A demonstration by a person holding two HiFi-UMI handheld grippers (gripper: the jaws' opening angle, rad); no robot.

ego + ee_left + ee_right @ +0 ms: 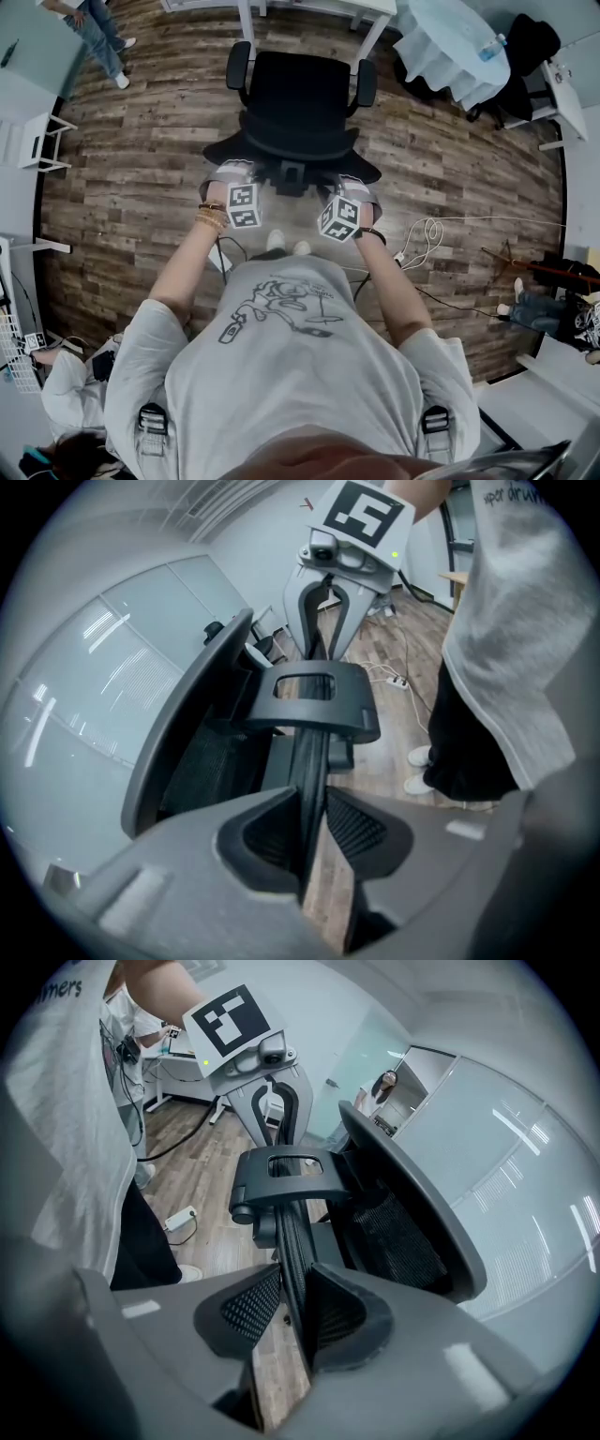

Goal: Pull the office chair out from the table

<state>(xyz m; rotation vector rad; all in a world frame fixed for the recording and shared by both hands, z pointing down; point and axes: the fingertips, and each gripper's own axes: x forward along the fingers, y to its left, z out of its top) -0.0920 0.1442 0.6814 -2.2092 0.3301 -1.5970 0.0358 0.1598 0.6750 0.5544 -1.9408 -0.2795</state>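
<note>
The black office chair point(298, 103) stands on the wood floor with its seat toward the white table point(309, 7). I stand behind its back. My left gripper point(234, 180) and right gripper point(352, 189) sit side by side on the top of the chair's back. In the left gripper view the left gripper point(314, 816) is shut on the thin black top edge point(309, 752) of the chair. In the right gripper view the right gripper point(291, 1302) is clamped on the same edge point(289, 1232). Each view shows the other gripper's marker cube point(361, 513) point(230, 1018) beyond the mount.
A round table with a white cloth point(450, 42) stands at the back right. A white cable point(424, 236) lies on the floor by my right arm. One person point(98, 37) stands at the back left, another sits at the right point(544, 309). Glass walls point(525, 1166) flank the chair.
</note>
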